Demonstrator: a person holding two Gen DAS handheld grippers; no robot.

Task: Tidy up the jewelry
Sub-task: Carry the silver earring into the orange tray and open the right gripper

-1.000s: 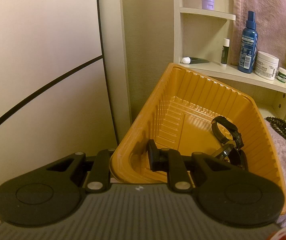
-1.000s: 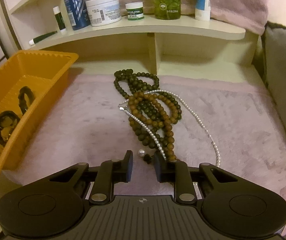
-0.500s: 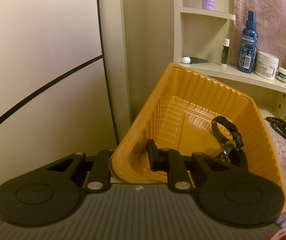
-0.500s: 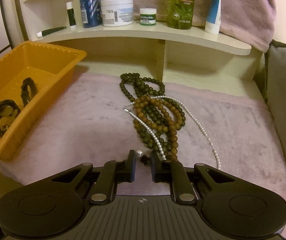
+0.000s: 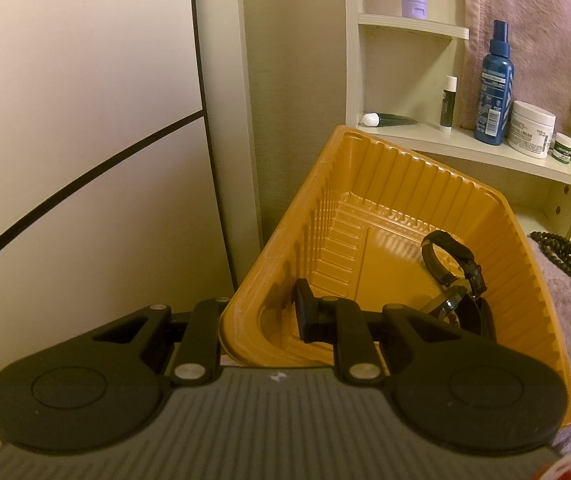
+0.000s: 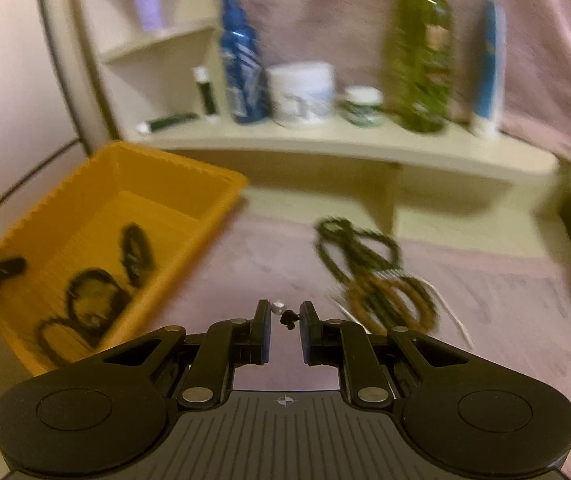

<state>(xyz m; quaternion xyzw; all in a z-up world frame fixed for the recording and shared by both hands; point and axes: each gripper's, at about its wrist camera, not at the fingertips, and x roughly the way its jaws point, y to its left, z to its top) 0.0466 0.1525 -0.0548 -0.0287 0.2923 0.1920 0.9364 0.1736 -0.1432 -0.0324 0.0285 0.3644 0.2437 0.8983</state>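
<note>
Pink plush mat point(image 6: 213, 276) under shelf | left gripper point(image 5: 261, 320) clamped tray point(image 5: 521, 264) wall, watches inside | right gripper point(image 6: 284, 322), nearly closed, had pinched small earring point(image 6: 285, 314) and lifted it off mat; necklaces point(image 6: 381, 280) remained | tray drop likely next.

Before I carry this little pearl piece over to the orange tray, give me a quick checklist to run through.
1. Grip: pearl piece sits between the right gripper tips and looks pinched. Ok.
2. Tray steadied: left gripper is clamped on the orange tray at its near rim. Ok.
3. Drop room: black watches lie to one side and the tray floor is bare beside them. Ok.
4. Path: only pink cloth lies between the right gripper and the tray. Ok.
5. Bead necklaces clear of the gripper: the view is blurred. Cannot tell.
</note>
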